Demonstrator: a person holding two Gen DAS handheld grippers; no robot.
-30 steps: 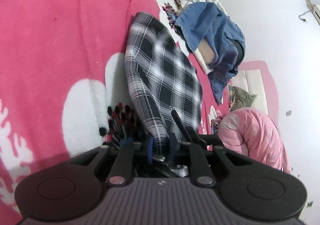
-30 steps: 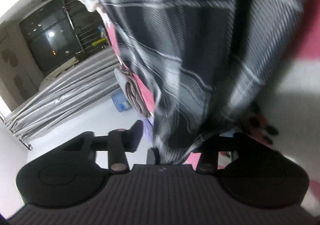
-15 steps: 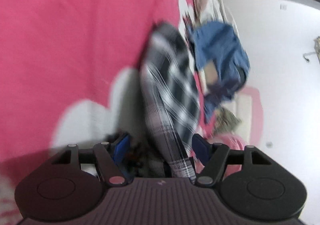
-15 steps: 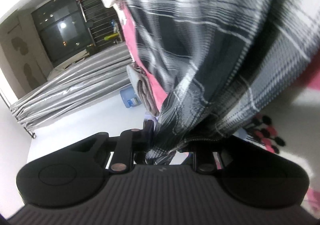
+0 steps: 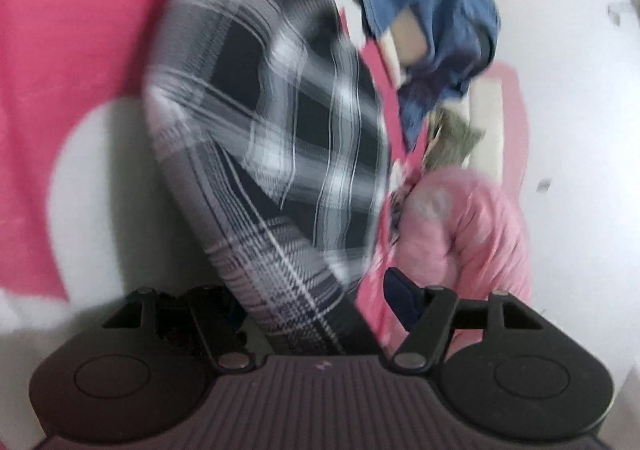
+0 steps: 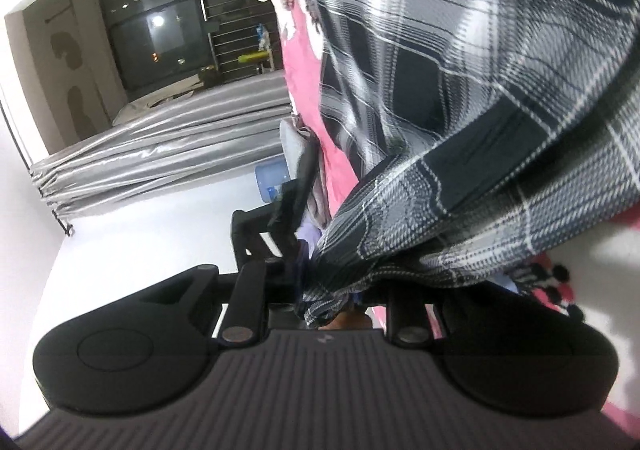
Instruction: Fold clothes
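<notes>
A black-and-white plaid garment (image 5: 264,121) lies folded on the pink flowered blanket (image 5: 72,49). My left gripper (image 5: 316,310) is open, its fingers wide apart, with the garment's near end lying between them. In the right wrist view the same plaid garment (image 6: 460,109) fills the upper right. My right gripper (image 6: 336,286) is shut on a bunched edge of it close to the camera. The left view is blurred by motion.
A blue denim garment (image 5: 420,9) lies past the plaid one, and a pink jacket (image 5: 472,234) sits at the right by the white floor (image 5: 580,89). The right wrist view shows grey curtains (image 6: 160,153), a dark window and a blue water jug (image 6: 272,181).
My left gripper let go of the plaid garment and opened wide, then moved closer over it. My right gripper closed on the garment's edge and keeps hold of it.
</notes>
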